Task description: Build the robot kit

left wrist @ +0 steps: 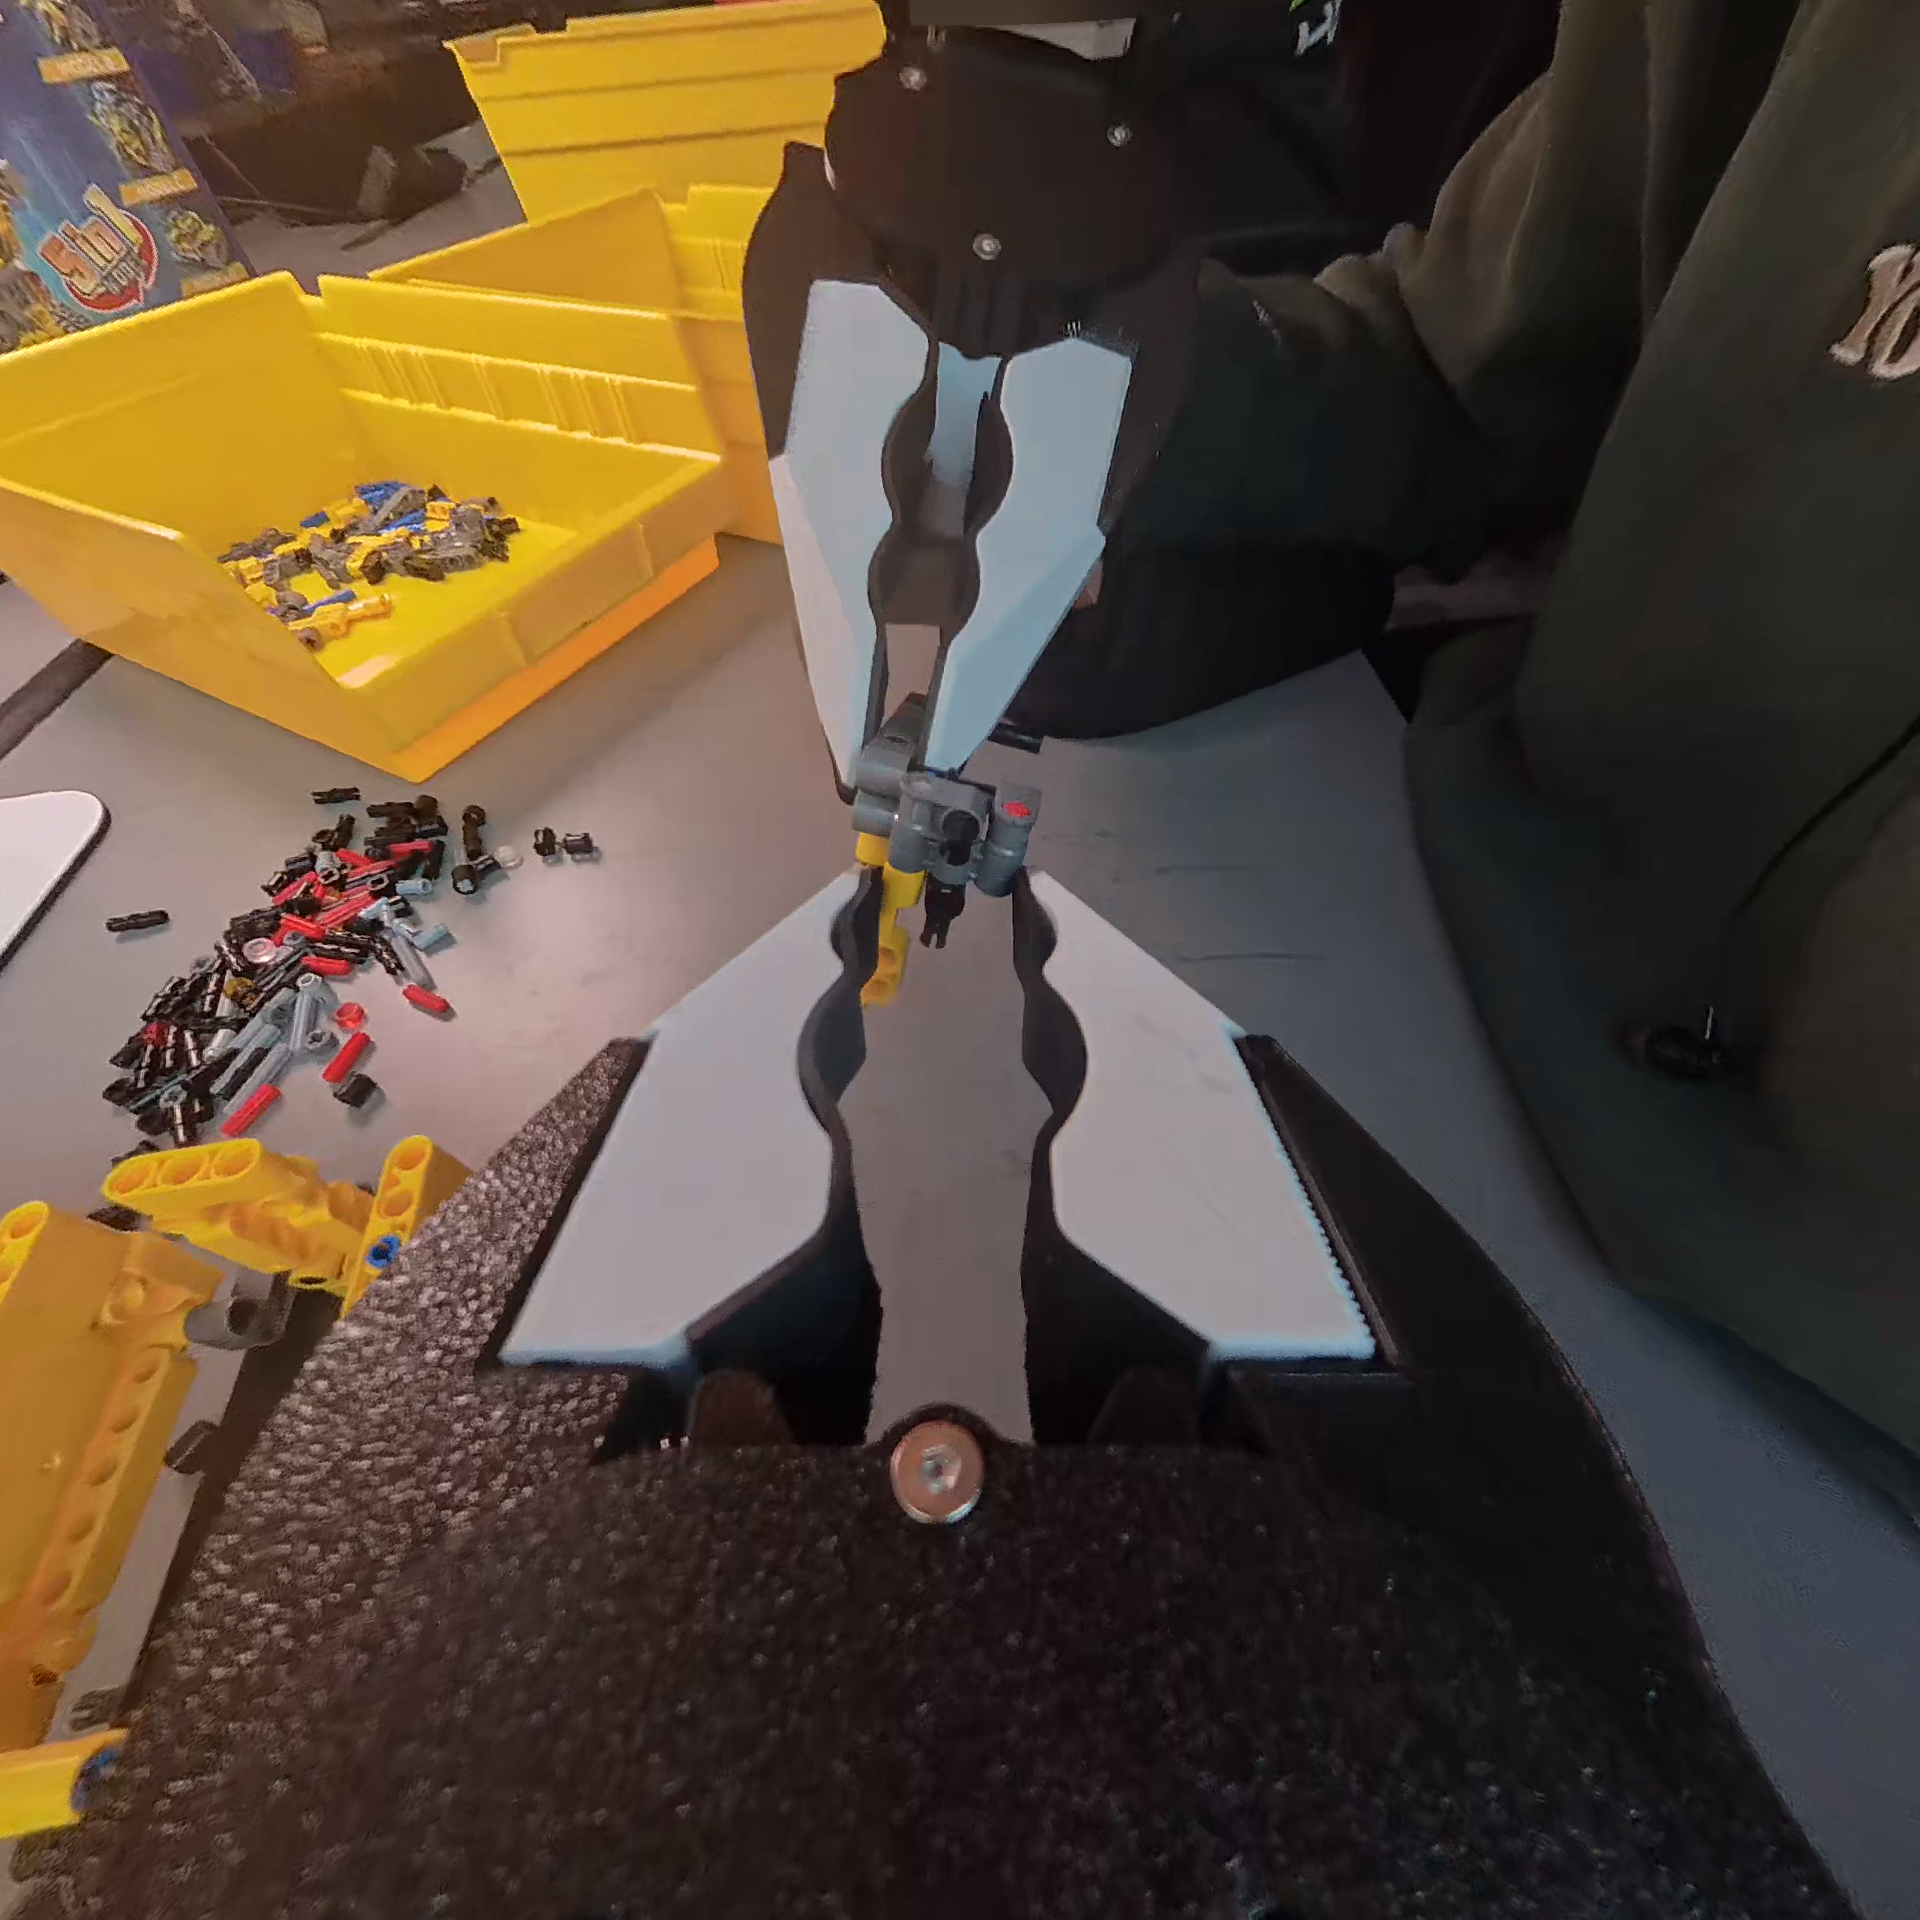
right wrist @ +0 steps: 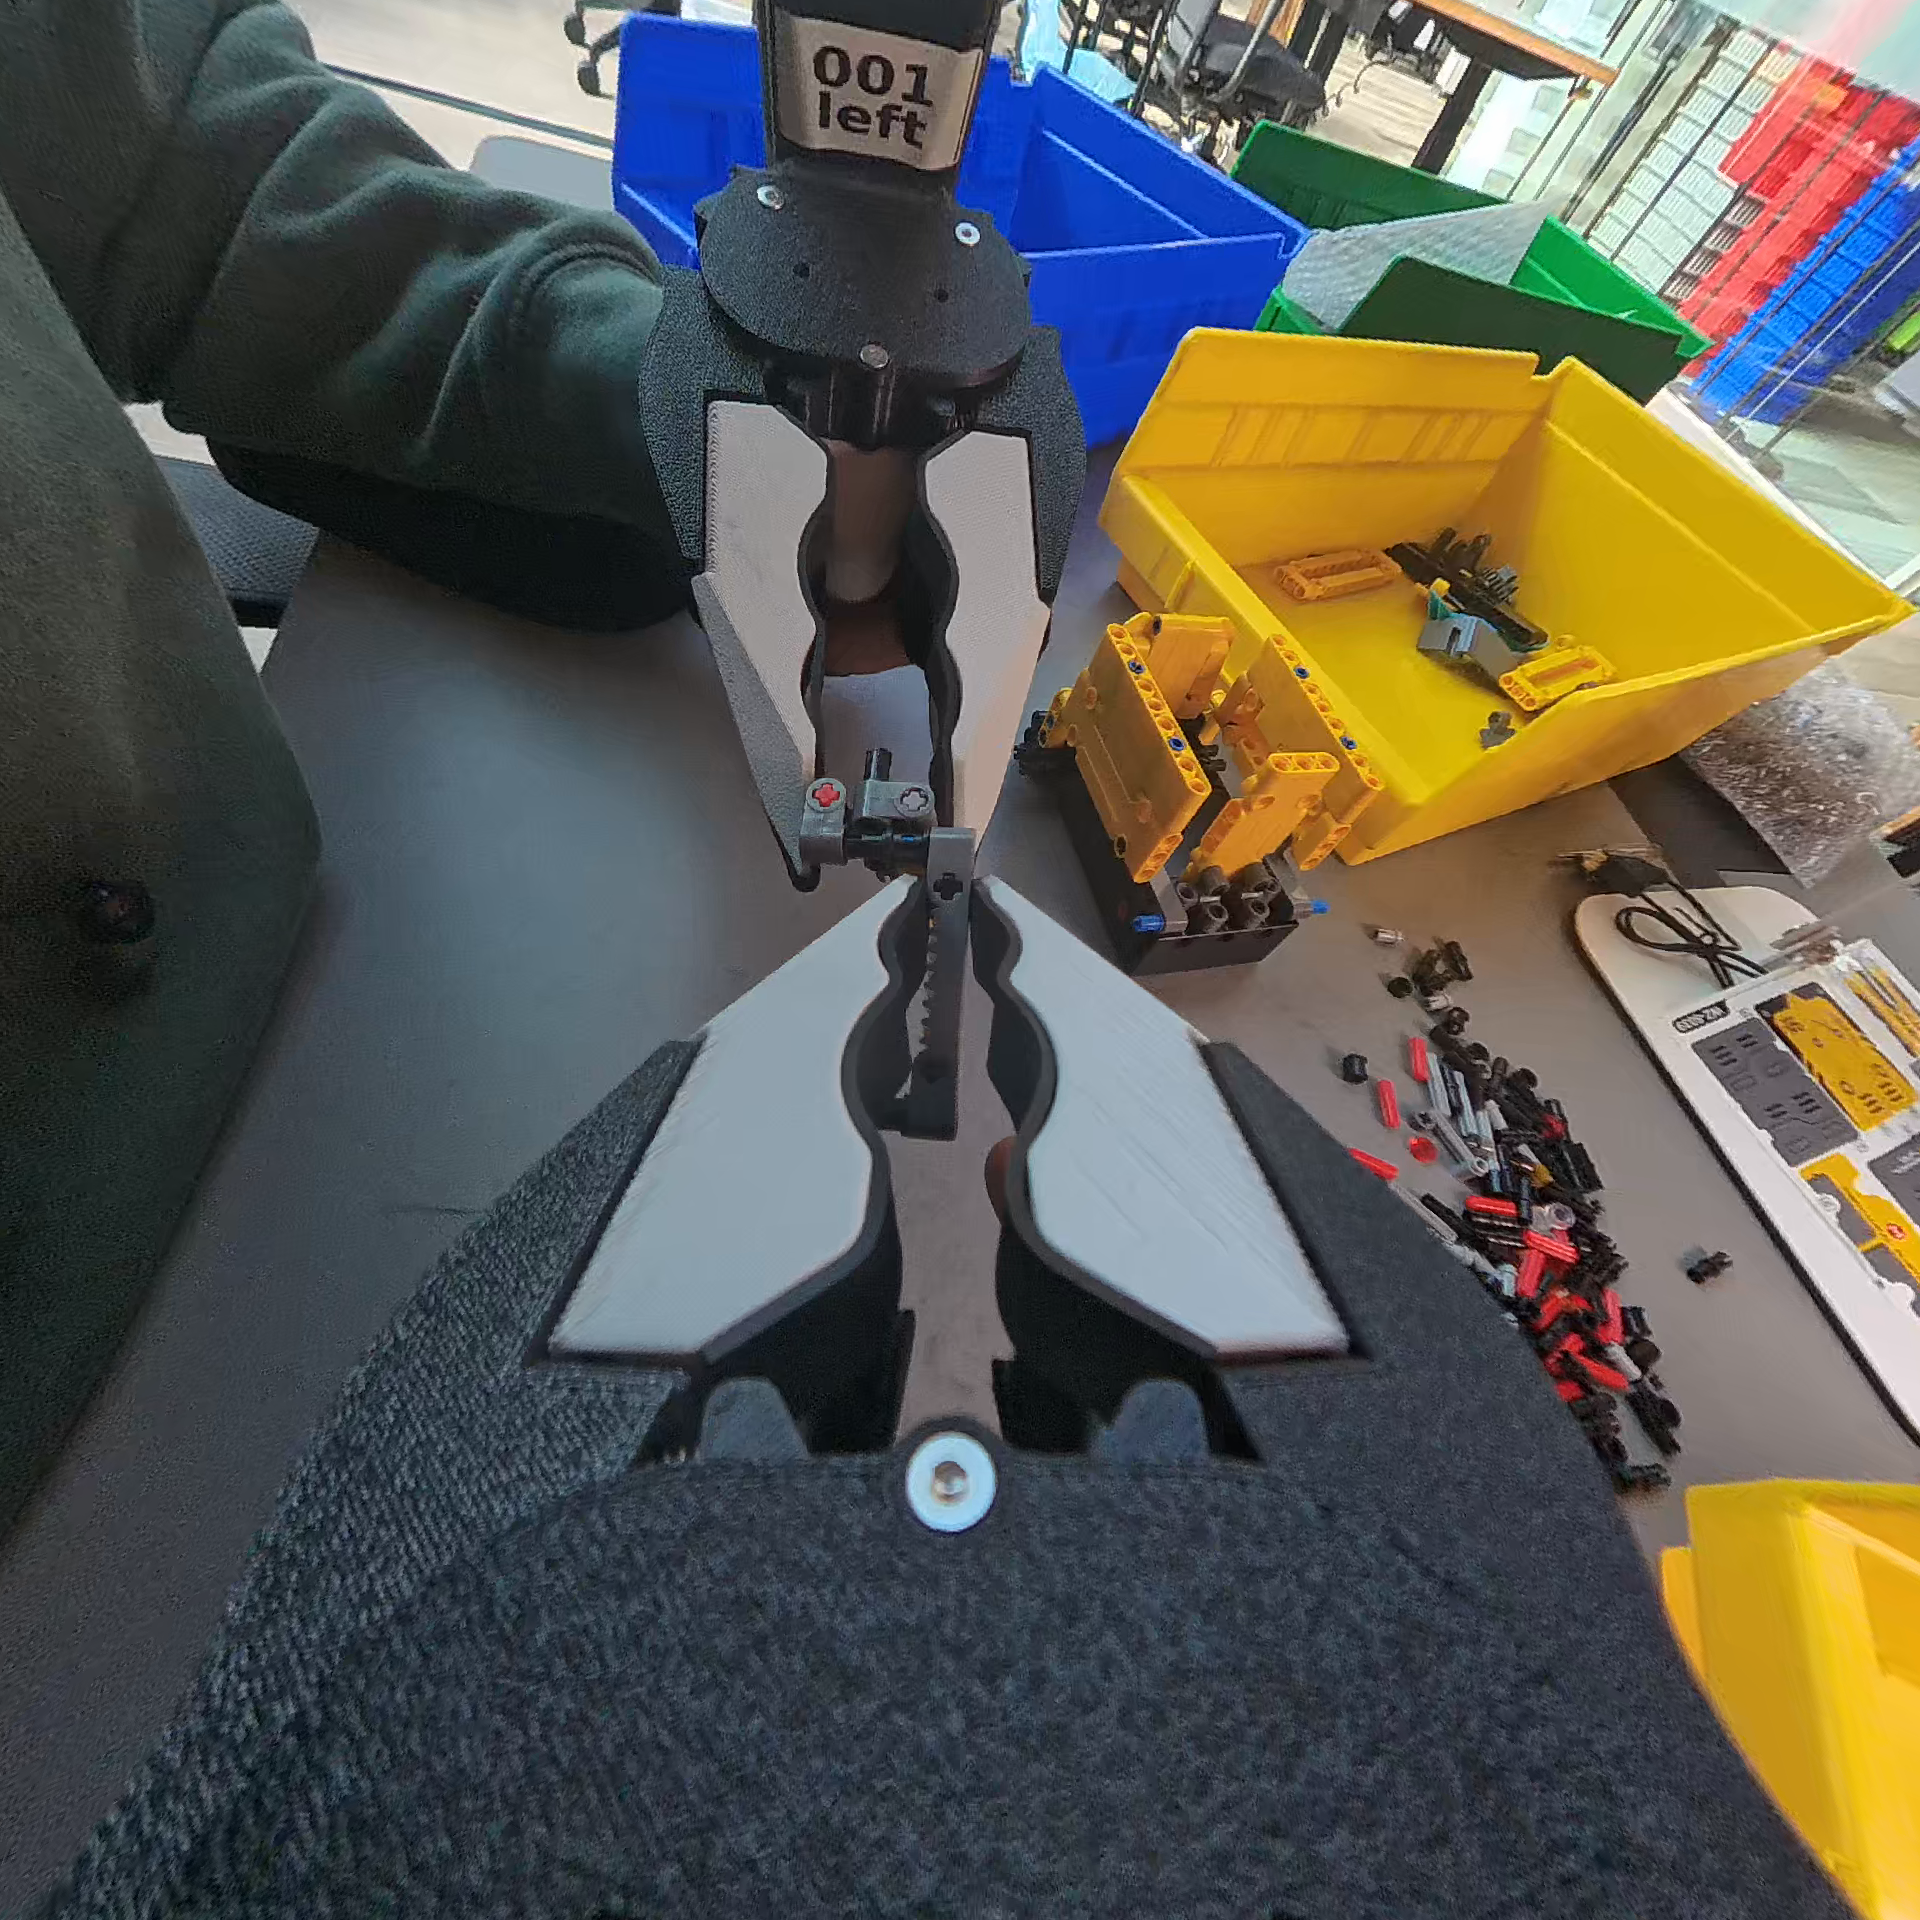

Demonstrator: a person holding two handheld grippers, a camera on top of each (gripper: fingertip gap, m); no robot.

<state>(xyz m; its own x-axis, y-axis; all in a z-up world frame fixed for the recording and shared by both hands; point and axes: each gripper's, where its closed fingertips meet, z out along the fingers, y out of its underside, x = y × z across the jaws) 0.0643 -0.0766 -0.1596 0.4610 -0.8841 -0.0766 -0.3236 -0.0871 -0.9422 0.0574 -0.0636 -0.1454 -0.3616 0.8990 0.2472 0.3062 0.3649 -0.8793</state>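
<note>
My left gripper point(left wrist: 940, 888) has its jaws closed on the sides of a small grey connector assembly point(left wrist: 951, 821), which has a red axle end, black pins and a yellow piece point(left wrist: 888, 935) hanging between the fingers. My right gripper point(right wrist: 948, 888) is shut on a dark toothed rack piece point(right wrist: 935, 997) whose far end meets that assembly point(right wrist: 883, 810). The two grippers face each other tip to tip above the grey table point(right wrist: 499, 831). The right gripper shows in the left wrist view point(left wrist: 906, 743) and the left gripper in the right wrist view point(right wrist: 883, 831).
A yellow bin point(left wrist: 436, 665) with small parts, a loose pile of black, red and grey pins point(left wrist: 291, 977) and a yellow beam model point(left wrist: 104, 1351) lie left. In the right wrist view are that model point(right wrist: 1195, 790), a yellow bin point(right wrist: 1662, 488), blue bins point(right wrist: 1122, 239) and an instruction sheet point(right wrist: 1818, 1091). The grippers are tip to tip, or close to it.
</note>
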